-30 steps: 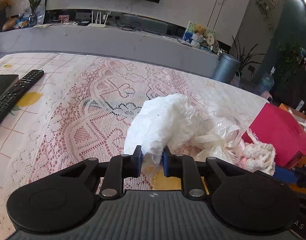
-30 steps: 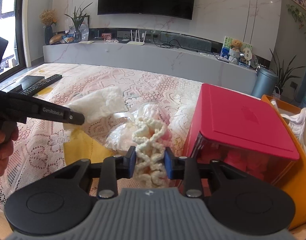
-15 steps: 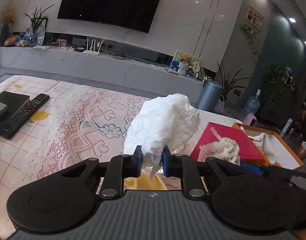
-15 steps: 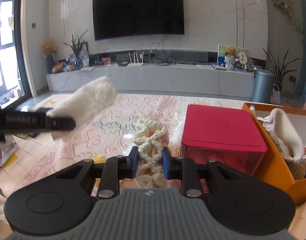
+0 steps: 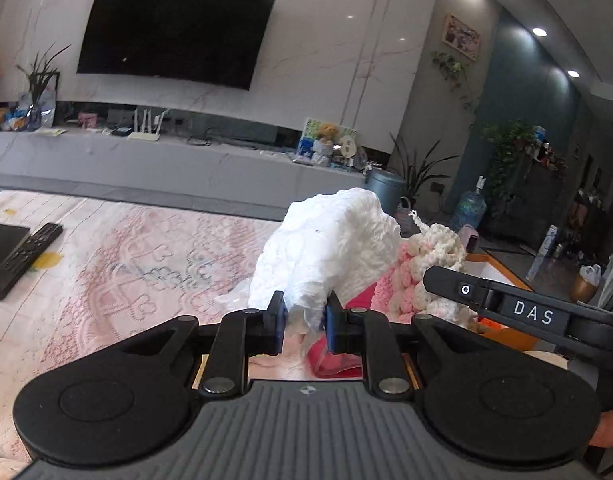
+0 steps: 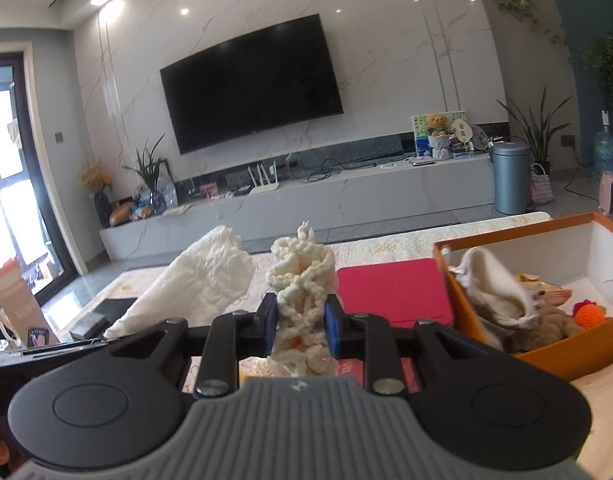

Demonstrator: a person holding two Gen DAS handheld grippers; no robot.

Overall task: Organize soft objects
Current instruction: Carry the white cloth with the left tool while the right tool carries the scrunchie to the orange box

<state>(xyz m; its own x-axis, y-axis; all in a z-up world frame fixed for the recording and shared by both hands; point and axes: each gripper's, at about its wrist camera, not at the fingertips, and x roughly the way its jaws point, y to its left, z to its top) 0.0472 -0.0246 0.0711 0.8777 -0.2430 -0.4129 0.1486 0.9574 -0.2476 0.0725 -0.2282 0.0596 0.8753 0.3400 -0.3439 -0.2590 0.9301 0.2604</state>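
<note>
Both claws are higher than 1.0 s ago: the lace tablecloth [image 5: 118,280] fills less of each frame, the TV [image 5: 174,32] more. The grips haven't changed.

Left gripper [image 5: 304,322] is clamped on the white fluffy cloth [image 5: 326,248], held up clear of the table. Earlier that cloth hung low over the clear plastic bag; the bag is out of sight now.

Right gripper [image 6: 300,330] is clamped on the cream knitted piece [image 6: 300,280], upright between its pads. It was down beside the red box before; now it sits above the red box lid [image 6: 394,292].

Left view only: the remote [image 5: 28,250] at the table's left edge, pink yarn on the knitted piece, and the right gripper's black arm marked "DAS" just right of the cloth.

Right view only: the inside of the orange box [image 6: 578,344], right of the red lid, holding a folded cream cloth [image 6: 496,292], a brown plush and an orange knitted item. The white cloth shows just left of the knitted piece.
</note>
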